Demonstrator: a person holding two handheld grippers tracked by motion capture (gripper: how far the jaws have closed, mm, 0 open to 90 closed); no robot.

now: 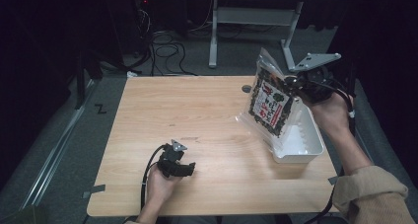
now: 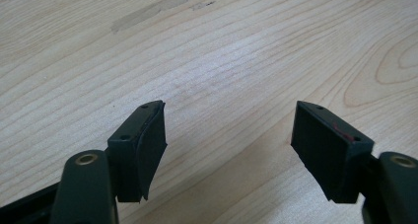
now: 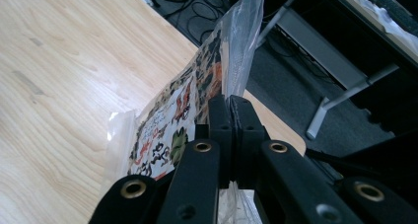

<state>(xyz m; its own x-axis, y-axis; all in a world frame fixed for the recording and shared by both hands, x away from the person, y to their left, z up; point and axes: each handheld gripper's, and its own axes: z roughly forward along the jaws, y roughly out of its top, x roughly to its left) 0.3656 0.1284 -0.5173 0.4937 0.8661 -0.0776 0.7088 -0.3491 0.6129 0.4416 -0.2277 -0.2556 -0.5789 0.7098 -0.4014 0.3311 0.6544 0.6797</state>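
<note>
Spanning most of the high view, pale wooden table (image 1: 197, 115), bare apart from a white plastic bin (image 1: 300, 140) near its 3 o'clock edge. Hanging above that bin, tilted, with its lower corner down by the near rim: a clear plastic packet (image 1: 270, 103) with a black, red and white printed label, the thing in hand. Pinched at its upper clear seam, at roughly 1 o'clock on the packet, by the right gripper (image 1: 291, 83); seen along the right gripper view, jaws pressed flat together on the film of the packet (image 3: 197, 105), no gap left between them. Likely trouble from here: only a thin, slick strip of film caught in the pads, so a quick swing or jerk could pull the seam free and drop the packet onto the table or half across the bin's rim; also a chance of the dangling lower corner snagging the bin wall and tipping or dragging the light bin. Resting low on the table at about 7 o'clock, well apart from bin and packet, left gripper (image 1: 180, 167); in the left gripper view (image 2: 226, 140), jaws spread wide over bare wood, nothing between them, nothing touched.
</note>
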